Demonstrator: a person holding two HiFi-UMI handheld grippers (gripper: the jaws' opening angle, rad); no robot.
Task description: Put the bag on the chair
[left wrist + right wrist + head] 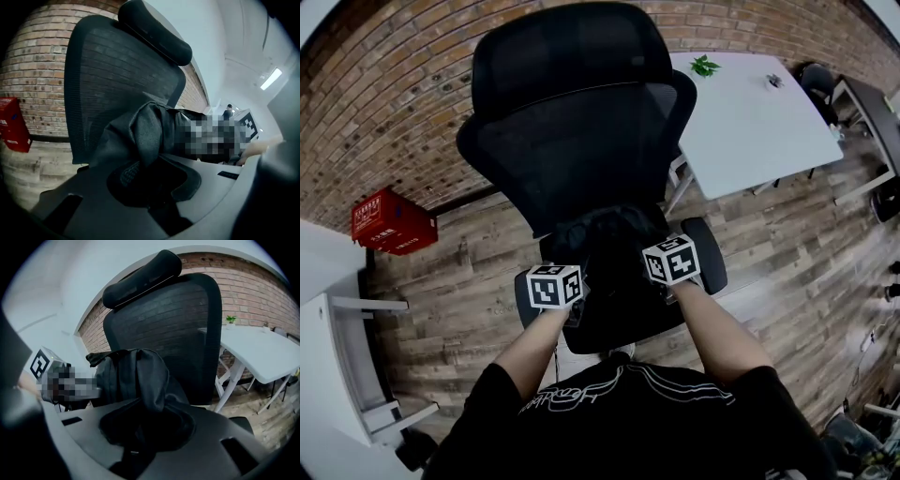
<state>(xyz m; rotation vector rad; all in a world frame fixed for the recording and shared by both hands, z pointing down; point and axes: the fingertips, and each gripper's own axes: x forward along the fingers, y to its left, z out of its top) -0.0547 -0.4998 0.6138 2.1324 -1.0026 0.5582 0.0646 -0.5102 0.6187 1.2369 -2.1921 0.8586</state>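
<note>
A black bag [614,232] rests on the seat [623,323] of a black mesh office chair [572,122], against its backrest. In the head view my left gripper [567,279] is at the bag's left side and my right gripper [666,258] at its right side, both low over the seat. The left gripper view shows bunched bag fabric [143,136] running down into the left gripper [150,185], which is shut on it. The right gripper view shows a fold of the bag [140,376] pulled into the right gripper [140,437], where the pads themselves are hidden by cloth.
A white table [759,122] with a small green plant [705,66] stands right of the chair. A red crate [392,223] sits by the brick wall at the left. Another white desk [323,328] fills the near left. The floor is wood planks.
</note>
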